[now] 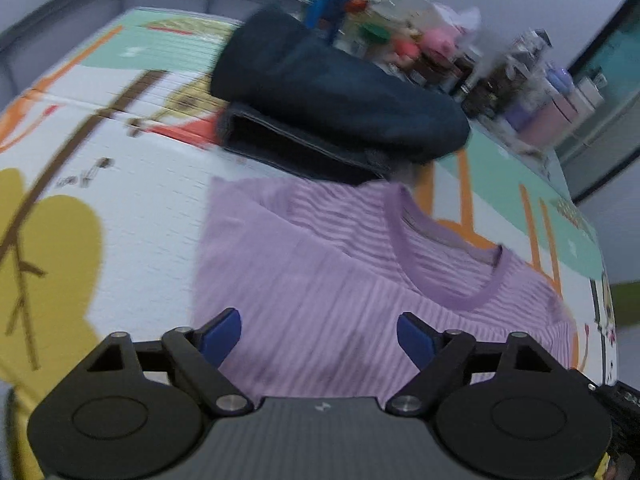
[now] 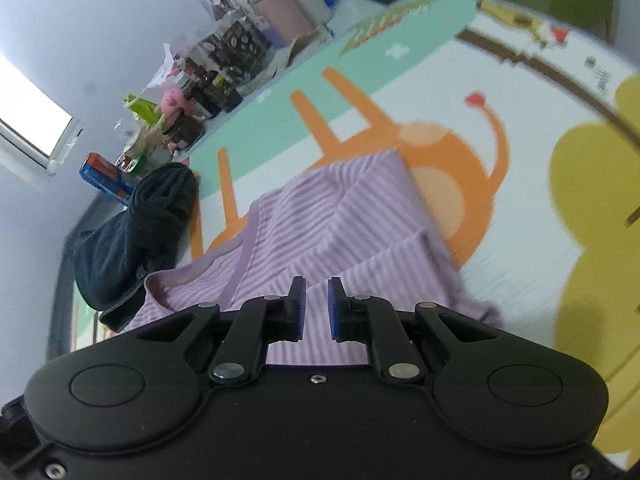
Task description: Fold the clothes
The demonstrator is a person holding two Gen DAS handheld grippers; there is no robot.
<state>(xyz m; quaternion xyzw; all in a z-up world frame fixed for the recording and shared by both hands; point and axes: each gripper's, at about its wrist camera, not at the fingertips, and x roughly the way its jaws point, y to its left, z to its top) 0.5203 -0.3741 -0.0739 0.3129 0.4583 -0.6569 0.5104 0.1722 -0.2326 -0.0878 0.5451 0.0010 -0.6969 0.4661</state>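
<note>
Lilac striped T-shirt (image 1: pixel 320 280) lies partly folded, just beside the dark jeans (image 1: pixel 336 120)
Left gripper (image 1: pixel 318 334) spread wide above it; right gripper (image 2: pixel 317 308) narrowly parted, empty; pinch only edge layers, keeping stripes flat

Both scenes were lit evenly by soft, cool light, and a bright overexposed window (image 2: pixel 34 120) was seen far to the left of the right gripper (image 2: pixel 317 306). Motion blur was spread across both views, heaviest over the clutter (image 1: pixel 420 40) far ahead of the left gripper (image 1: pixel 319 336). Strong fisheye bending and dark corners were seen at the edges.
</note>
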